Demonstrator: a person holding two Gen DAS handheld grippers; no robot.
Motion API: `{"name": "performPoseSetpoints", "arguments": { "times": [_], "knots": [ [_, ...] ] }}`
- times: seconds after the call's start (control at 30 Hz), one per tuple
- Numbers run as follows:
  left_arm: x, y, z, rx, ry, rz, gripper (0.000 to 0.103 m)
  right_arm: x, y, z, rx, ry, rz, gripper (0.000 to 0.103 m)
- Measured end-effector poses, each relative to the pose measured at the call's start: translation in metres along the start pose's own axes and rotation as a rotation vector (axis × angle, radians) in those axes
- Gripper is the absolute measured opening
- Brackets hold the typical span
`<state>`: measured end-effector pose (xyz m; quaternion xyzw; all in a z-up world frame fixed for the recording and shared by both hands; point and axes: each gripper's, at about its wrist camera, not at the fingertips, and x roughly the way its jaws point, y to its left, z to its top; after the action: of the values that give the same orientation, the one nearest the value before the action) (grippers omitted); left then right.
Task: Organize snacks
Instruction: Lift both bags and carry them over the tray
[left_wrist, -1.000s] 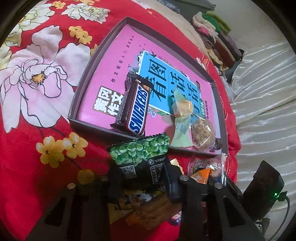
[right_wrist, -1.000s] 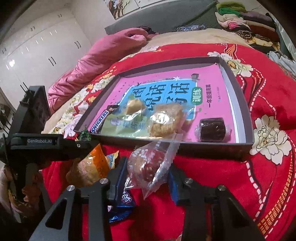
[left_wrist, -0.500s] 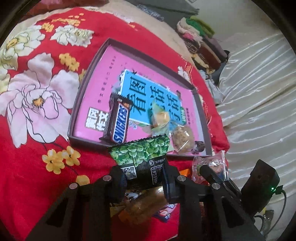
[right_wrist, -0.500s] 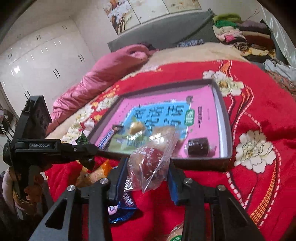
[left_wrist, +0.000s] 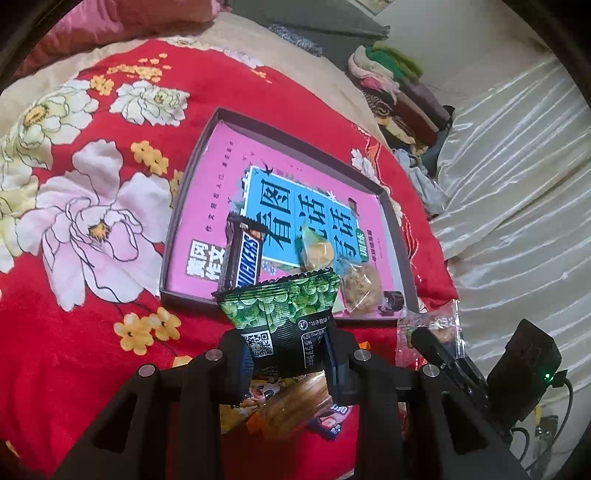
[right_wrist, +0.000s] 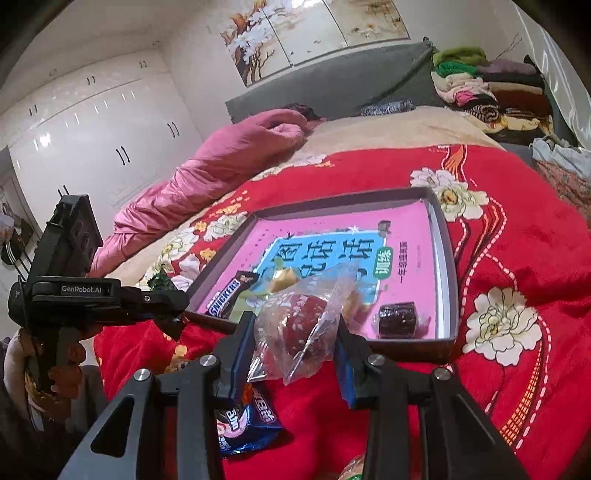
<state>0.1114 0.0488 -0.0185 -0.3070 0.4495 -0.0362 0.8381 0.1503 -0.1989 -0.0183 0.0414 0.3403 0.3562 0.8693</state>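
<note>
Evidently you carry both snacks clear of the loose pile: left gripper (left_wrist: 286, 354) pinching the green packet (left_wrist: 282, 317), right gripper (right_wrist: 295, 343) clamping the clear-bagged sweet (right_wrist: 301, 328) (tray (right_wrist: 445, 273) mid-frame awaits).

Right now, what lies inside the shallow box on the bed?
Inside the shallow box: a pink book as lining, a Snickers bar, a yellow candy, a crumbly cake and a dark sweet. Held packets hide the near edge.

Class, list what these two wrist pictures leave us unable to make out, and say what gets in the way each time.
- Left wrist view: the loose snacks below the left gripper are mostly hidden by its fingers and the green packet.
- Right wrist view: the blue packet is part covered by the right gripper.
- Right wrist view: a snack at the bottom edge is cut off.
</note>
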Motion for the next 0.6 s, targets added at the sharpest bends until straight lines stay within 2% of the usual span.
{"name": "performPoseSetpoints", "arguments": {
  "times": [0.6],
  "knots": [
    [-0.015,-0.016,0.010,0.038,-0.056,0.010,0.032,-0.009,-0.005,0.008,0.000,-0.054,-0.019,0.040]
  ]
}}
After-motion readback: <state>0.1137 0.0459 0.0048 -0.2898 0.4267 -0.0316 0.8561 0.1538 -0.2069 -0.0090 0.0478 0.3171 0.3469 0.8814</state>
